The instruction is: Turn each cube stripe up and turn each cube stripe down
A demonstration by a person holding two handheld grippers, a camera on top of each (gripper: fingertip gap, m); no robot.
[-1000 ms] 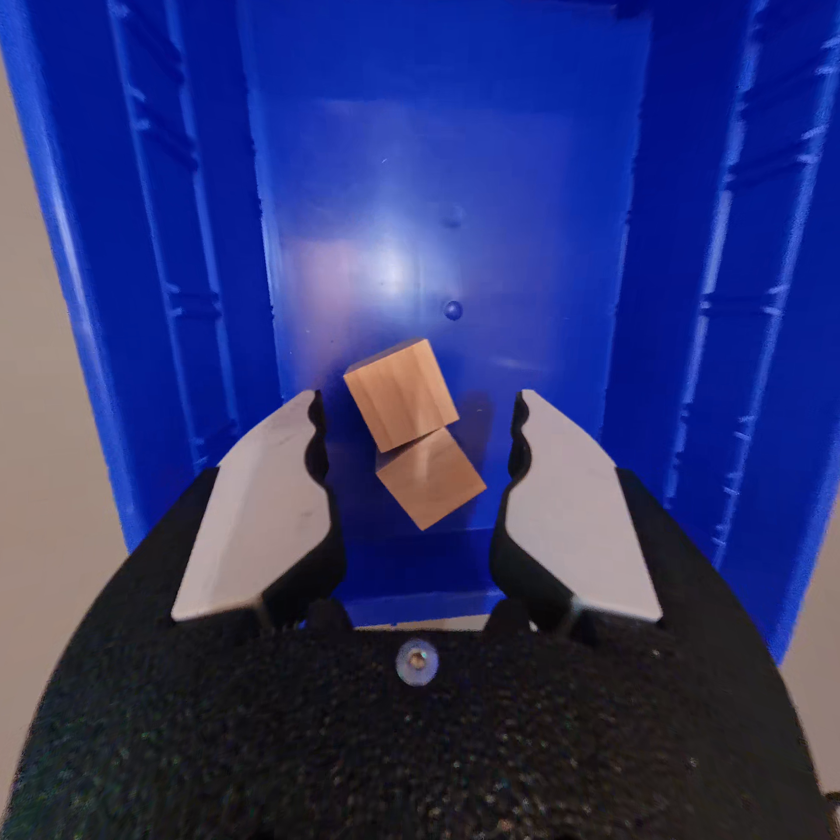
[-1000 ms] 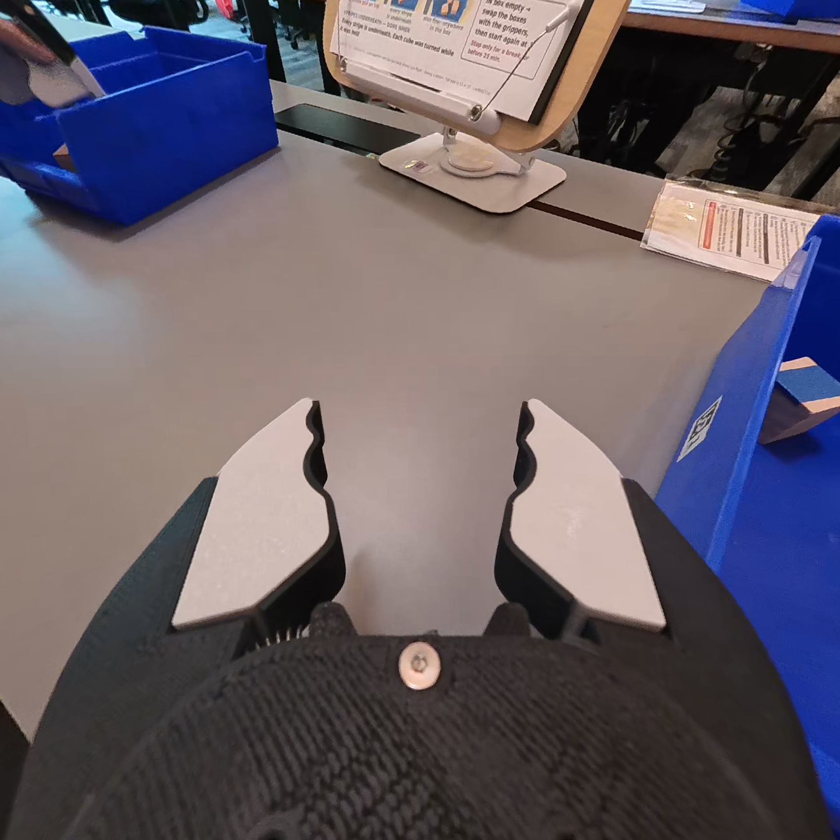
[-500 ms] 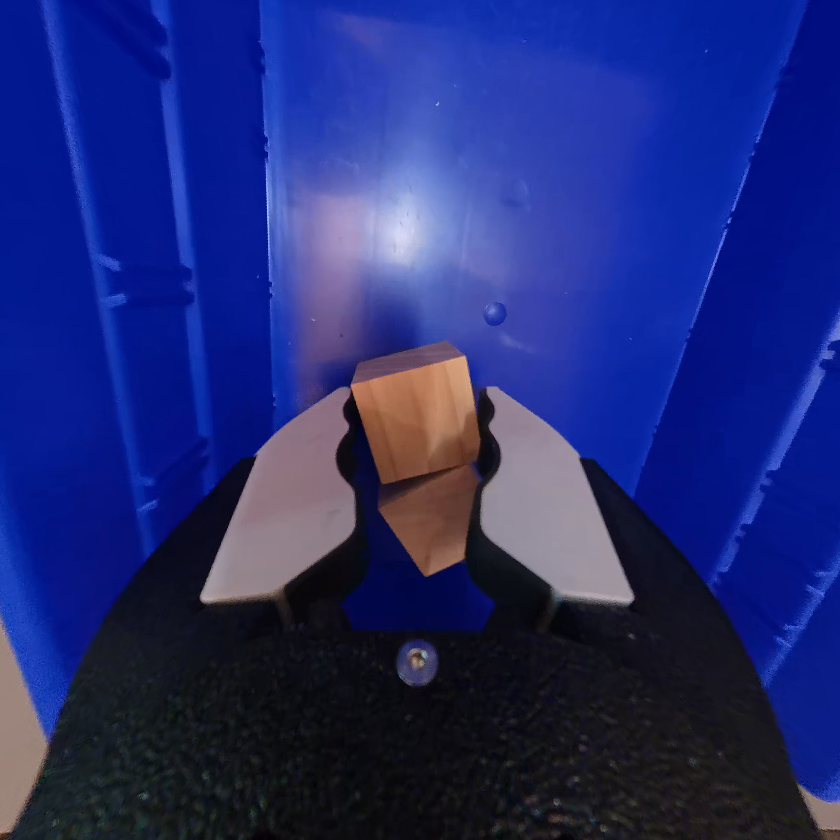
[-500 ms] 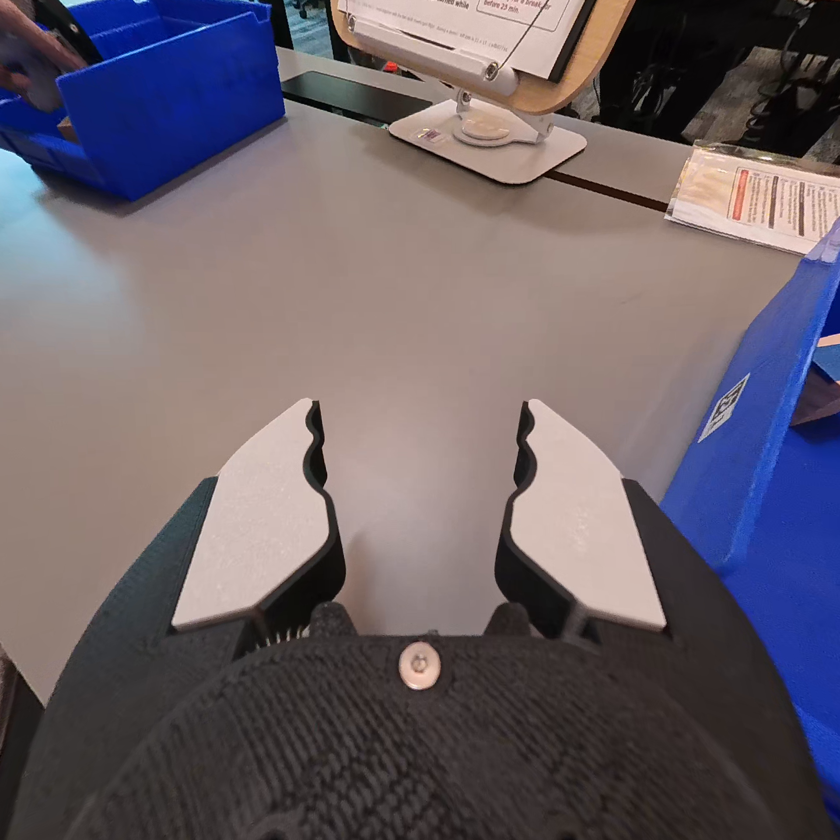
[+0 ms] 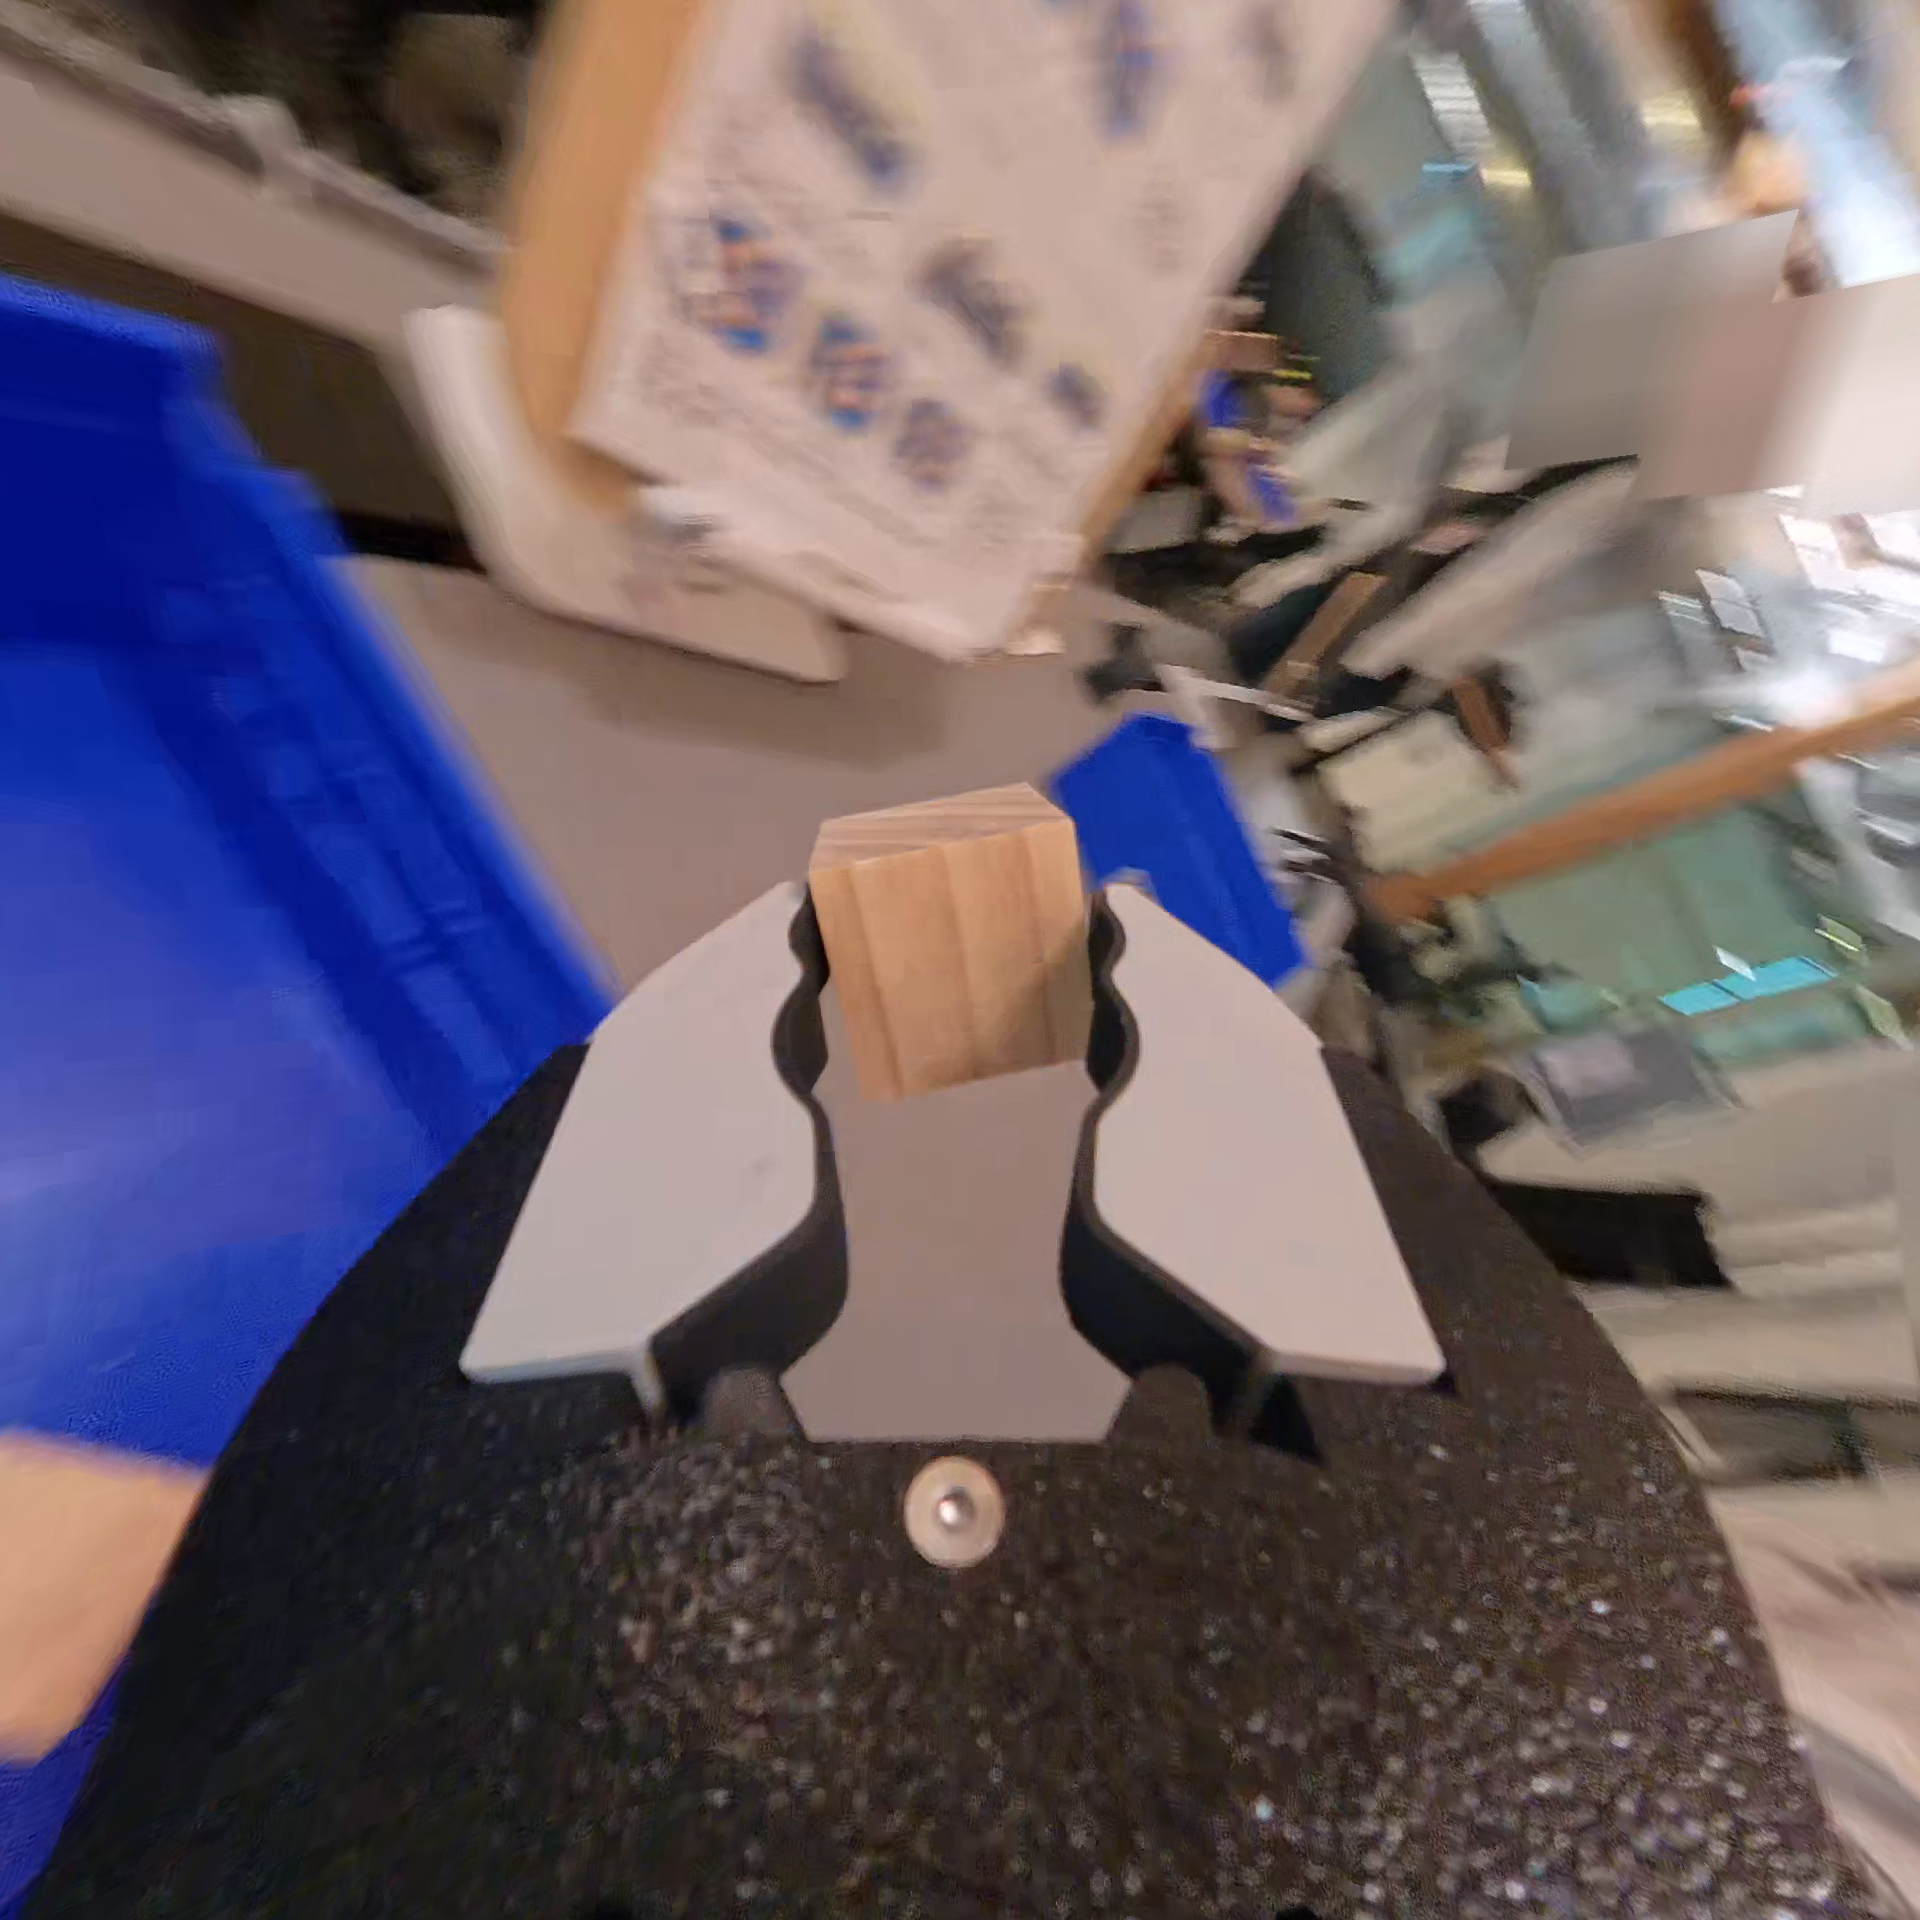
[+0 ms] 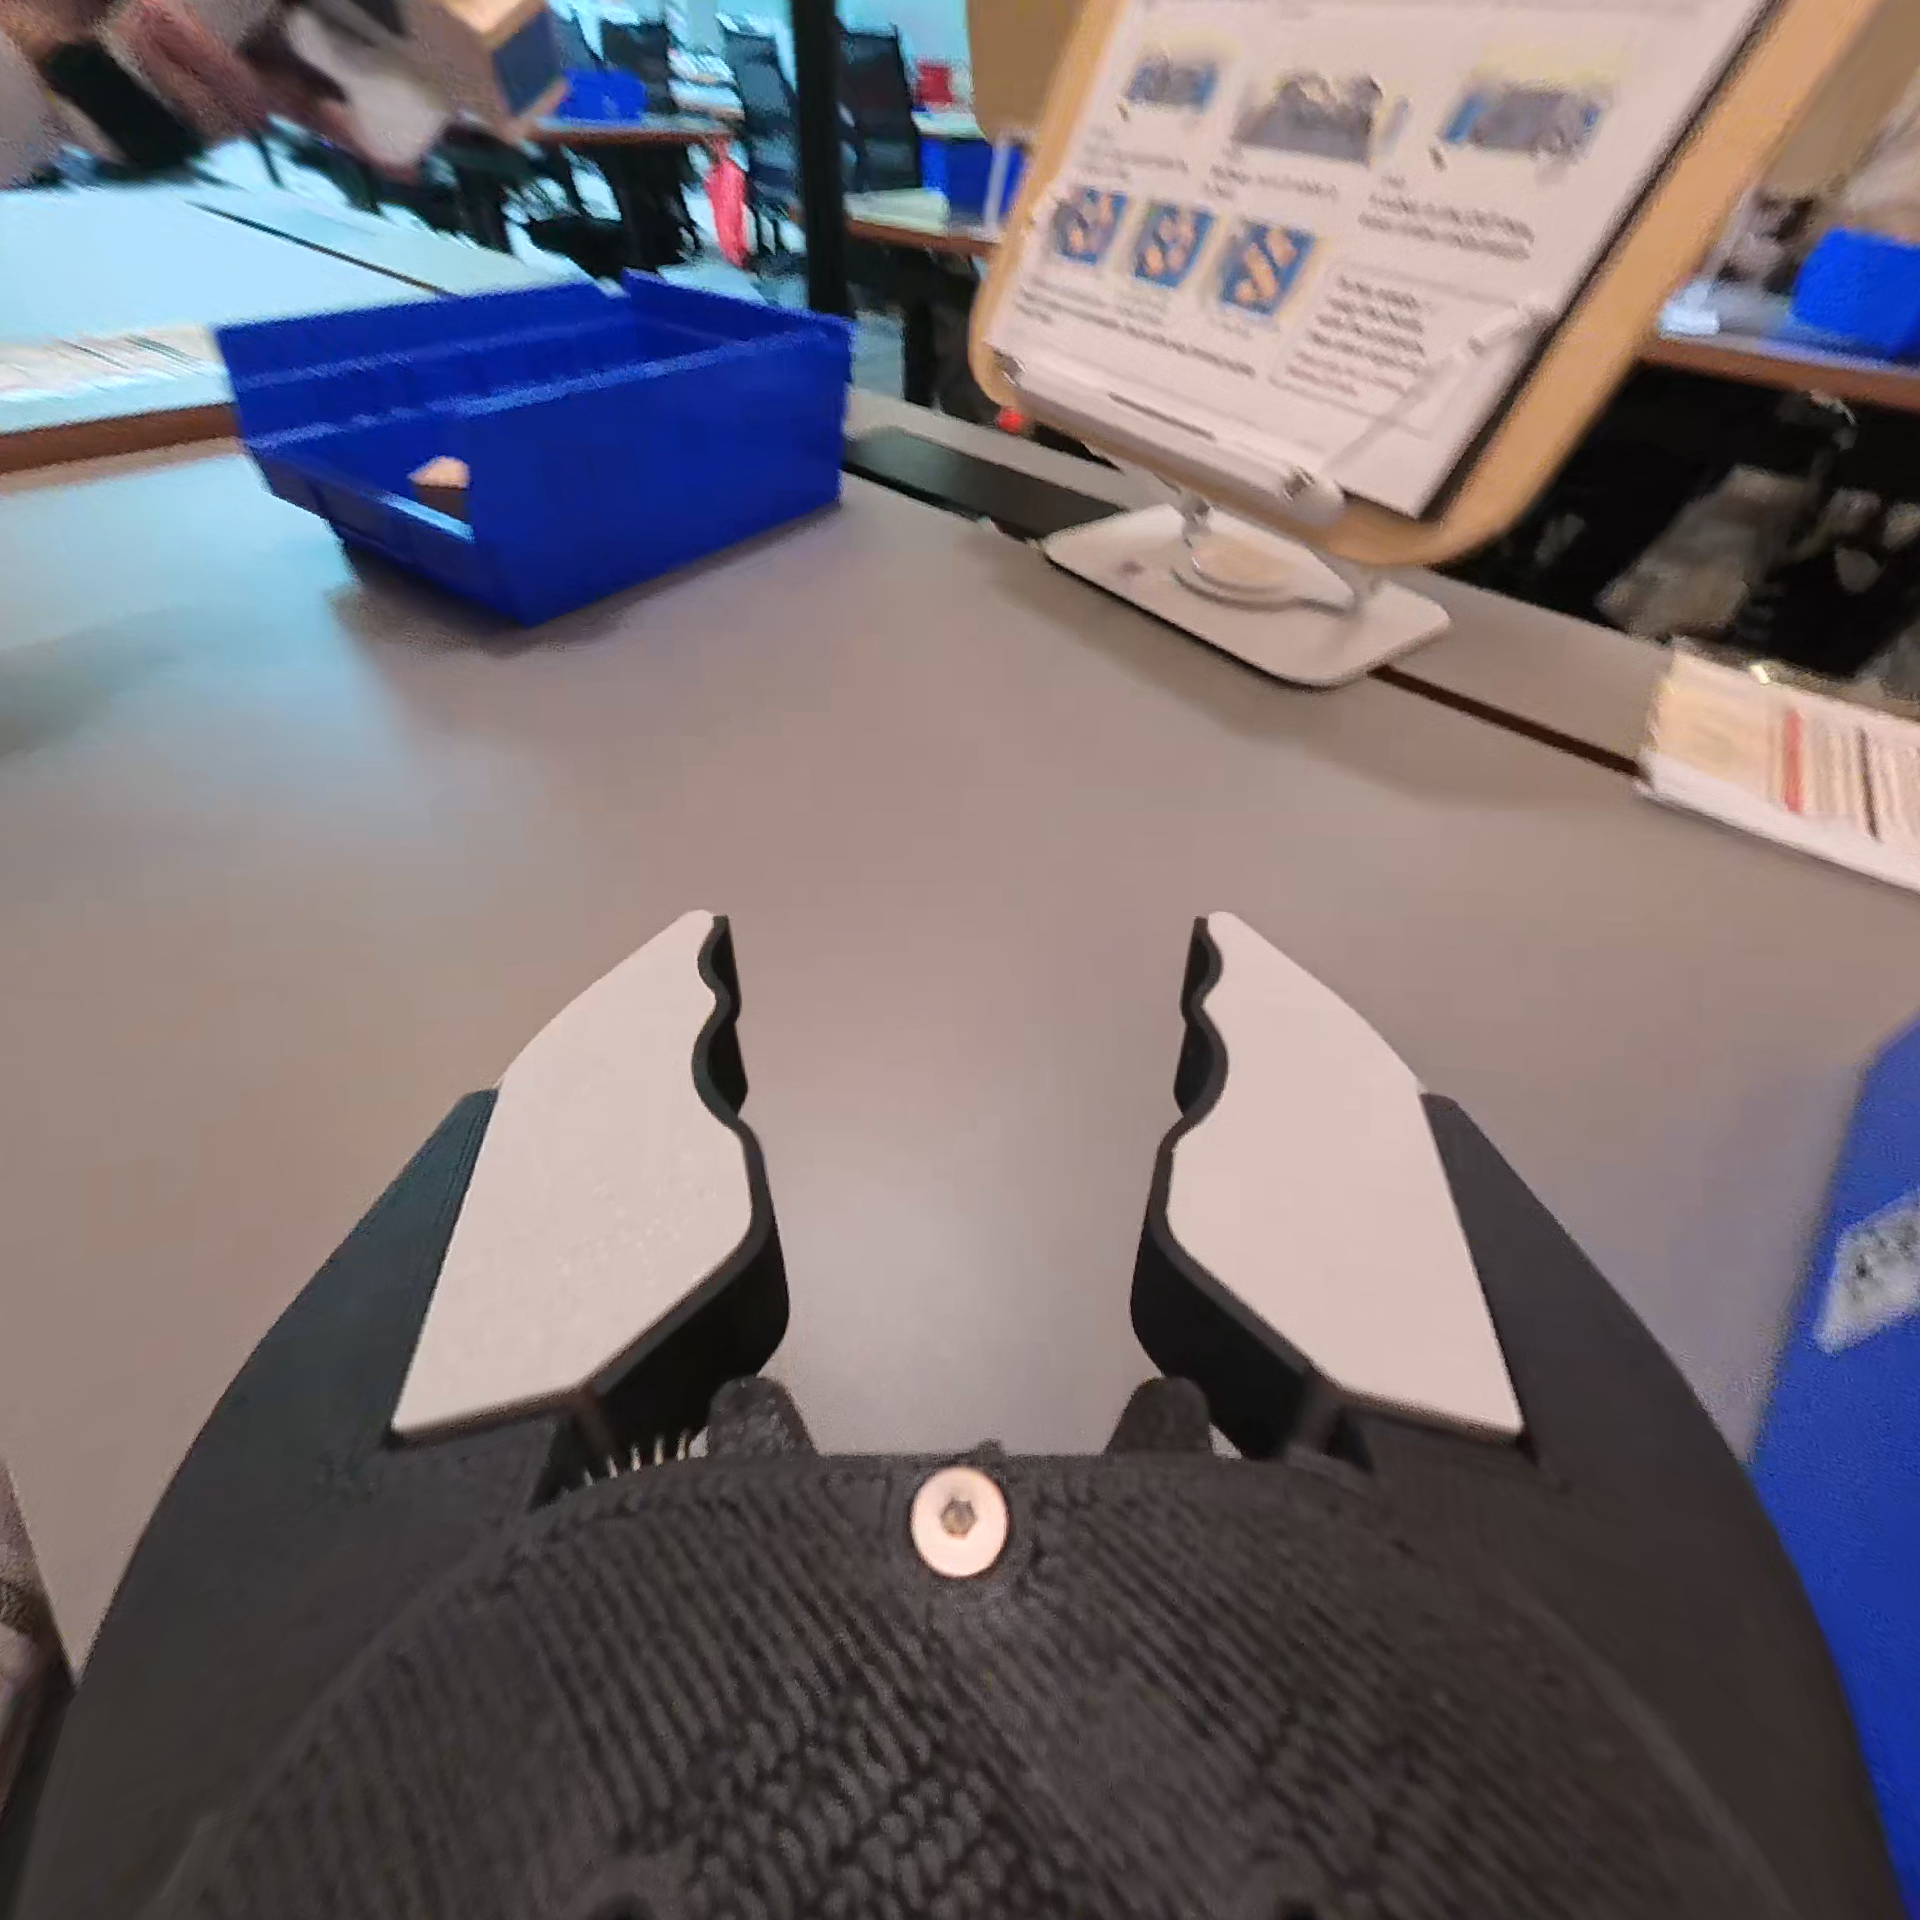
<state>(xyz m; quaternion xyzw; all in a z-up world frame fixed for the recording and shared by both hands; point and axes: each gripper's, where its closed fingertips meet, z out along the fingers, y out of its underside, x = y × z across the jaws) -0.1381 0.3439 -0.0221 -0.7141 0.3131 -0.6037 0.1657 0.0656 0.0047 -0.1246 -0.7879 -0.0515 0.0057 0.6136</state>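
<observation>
My left claw (image 5: pixel 951 940) pinches a tilted wooden cube (image 5: pixel 951 956) by its tips; a fast swing could slip it. Right claw (image 6: pixel 961 987) gapes empty above the table (image 6: pixel 935 727).

- Left wrist view: heavy motion blur smears everything beyond the sharp left tool (image 5: pixel 951 935).
- Right wrist view: bright, even light; the tabletop (image 6: pixel 727 790) behind the right tool (image 6: pixel 961 971) is softly blurred, edges bowed.

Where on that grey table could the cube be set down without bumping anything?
The widest bare stretch of grey table lies ahead of the open right gripper, between the far blue bin and the document stand. The right edge is crowded: papers and a second blue bin.
</observation>
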